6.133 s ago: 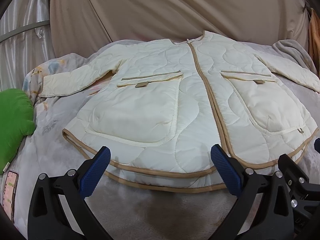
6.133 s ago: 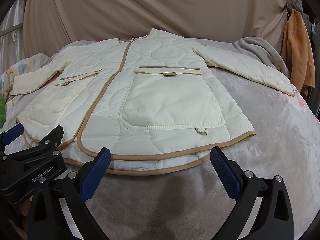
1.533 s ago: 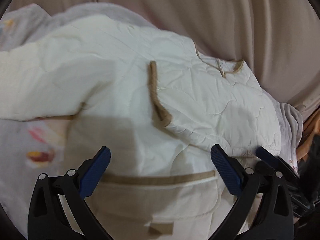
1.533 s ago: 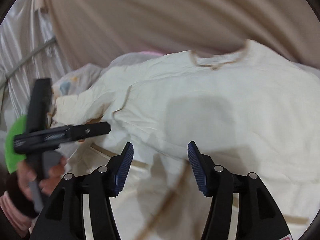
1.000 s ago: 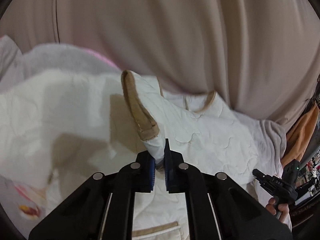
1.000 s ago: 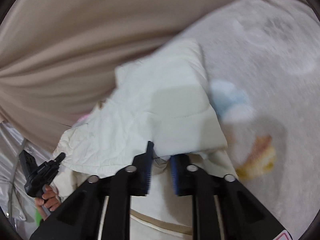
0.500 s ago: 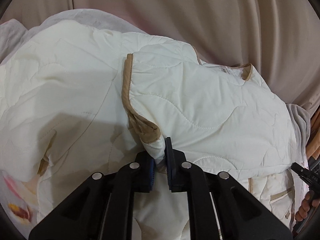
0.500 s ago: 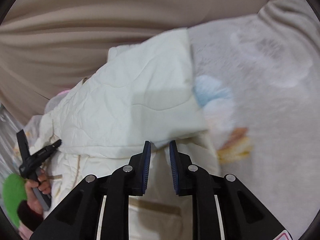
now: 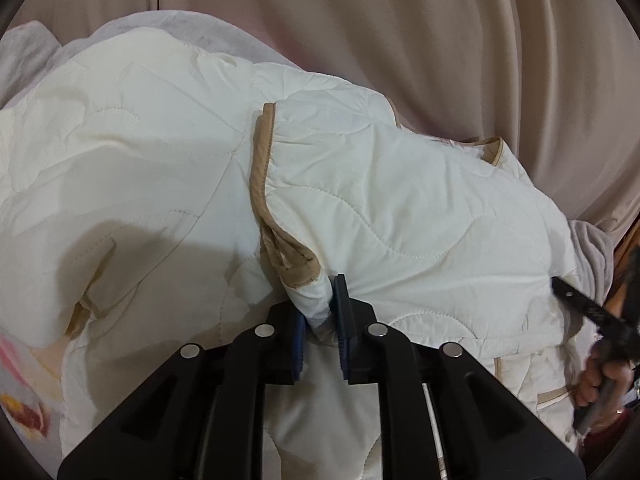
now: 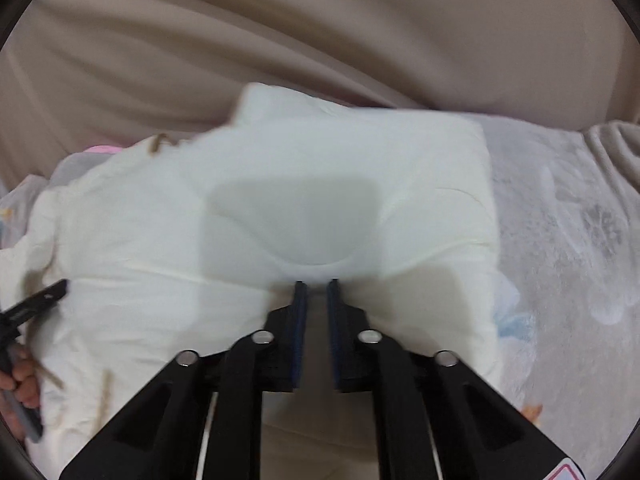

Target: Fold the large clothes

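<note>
Black-framed and blue-padded, the left hand-held gripper is pinched on a bunch of cream quilted fabric beside the tan cuff of the jacket, which lies across the grey bed cover. The right hand-held gripper sits narrow at the edge of the sleeve folded over the jacket's body; blur hides whether cloth is between its pads. To fold well, I judge each sleeve should be laid flat across the chest, edges kept straight, then smoothed before release. Half a second ago the left sleeve sat much the same; six seconds ago the jacket lay spread open, sleeves out, both grippers wide. Beyond hangs a beige curtain.
</note>
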`<action>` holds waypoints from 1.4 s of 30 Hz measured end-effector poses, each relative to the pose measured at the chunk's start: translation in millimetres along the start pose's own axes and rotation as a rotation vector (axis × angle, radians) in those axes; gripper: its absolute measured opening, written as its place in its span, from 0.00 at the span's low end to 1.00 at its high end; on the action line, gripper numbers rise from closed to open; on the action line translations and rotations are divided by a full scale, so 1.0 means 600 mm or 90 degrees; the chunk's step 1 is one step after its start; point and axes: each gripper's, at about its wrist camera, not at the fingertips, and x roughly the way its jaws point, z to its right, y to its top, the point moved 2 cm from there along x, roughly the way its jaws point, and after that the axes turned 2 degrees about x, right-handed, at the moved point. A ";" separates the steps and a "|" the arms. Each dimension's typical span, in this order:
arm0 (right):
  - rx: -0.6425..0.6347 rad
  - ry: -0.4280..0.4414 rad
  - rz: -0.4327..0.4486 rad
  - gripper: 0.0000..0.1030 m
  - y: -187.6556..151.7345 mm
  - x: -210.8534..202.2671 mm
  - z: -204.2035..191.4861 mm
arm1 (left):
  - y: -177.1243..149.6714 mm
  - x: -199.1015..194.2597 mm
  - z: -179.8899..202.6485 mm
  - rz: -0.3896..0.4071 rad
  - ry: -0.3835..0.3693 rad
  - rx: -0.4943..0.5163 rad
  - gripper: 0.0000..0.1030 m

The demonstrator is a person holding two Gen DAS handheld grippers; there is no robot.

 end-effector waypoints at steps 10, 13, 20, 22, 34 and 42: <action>0.038 -0.010 0.062 0.02 -0.004 -0.126 0.050 | 0.006 -0.078 -0.014 0.063 0.037 -0.022 0.24; 0.026 0.023 0.067 0.02 -0.005 -0.146 0.033 | 0.029 -0.127 -0.003 0.110 0.069 -0.014 0.24; -0.042 0.115 0.006 0.08 -0.009 -0.077 -0.105 | 0.050 -0.058 0.102 0.062 0.064 0.075 0.42; -0.068 0.108 -0.027 0.08 -0.027 -0.042 -0.124 | 0.035 -0.005 0.111 0.016 0.082 0.096 0.41; 0.036 -0.009 0.003 0.00 -0.053 -0.095 0.063 | 0.005 -0.026 0.022 0.023 0.101 0.067 0.41; 0.020 -0.040 -0.027 0.00 -0.065 -0.078 0.053 | -0.005 -0.023 -0.009 0.005 0.114 0.033 0.45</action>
